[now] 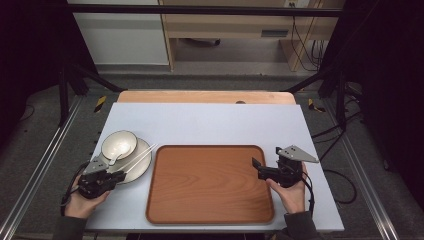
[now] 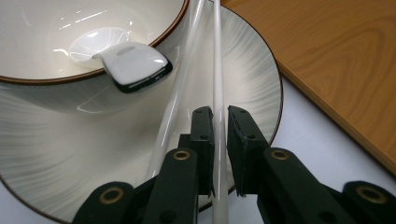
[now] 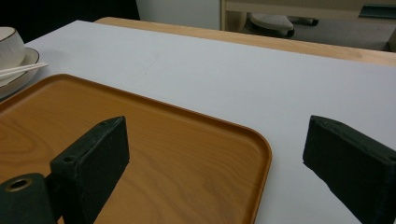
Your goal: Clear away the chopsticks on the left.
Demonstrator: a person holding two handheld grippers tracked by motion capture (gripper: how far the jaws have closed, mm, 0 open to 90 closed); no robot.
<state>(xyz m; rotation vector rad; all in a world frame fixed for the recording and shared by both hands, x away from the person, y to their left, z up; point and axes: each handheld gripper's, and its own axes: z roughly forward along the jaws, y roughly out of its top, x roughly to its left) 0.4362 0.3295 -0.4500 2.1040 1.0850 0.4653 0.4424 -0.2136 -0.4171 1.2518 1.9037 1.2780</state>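
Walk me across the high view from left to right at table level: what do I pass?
Left tool, shut on a chopstick → plate with the bowl on it → wooden tray → right tool, jaws open over the tray's right edge.

1. My left gripper (image 2: pixel 220 135) is matt black plastic with brass-coloured rings at its joints; its pads look finely ribbed.
2. The chopstick (image 2: pixel 217 70) between those pads is smooth, glossy white, plastic by its look, and its twin (image 2: pixel 180 93) beside it shines the same.
3. The plate (image 2: pixel 247 65) near the tabletop's left edge is glazed ceramic, glossy, with fine grey brushed streaks and a thin brown rim.
4. The bowl (image 2: pixel 42 28) on it is shiny white ceramic, brown-edged, and the spoon (image 2: pixel 133 65) gleams likewise.
5. The tray (image 3: pixel 187 154) is wood-grained, smooth, with a satin sheen.
6. The tabletop (image 3: pixel 224 74) is matt pale grey, edged in bare light wood at the far side.
7. My right gripper (image 3: pixel 215 158) has dull, slightly rough black pads.
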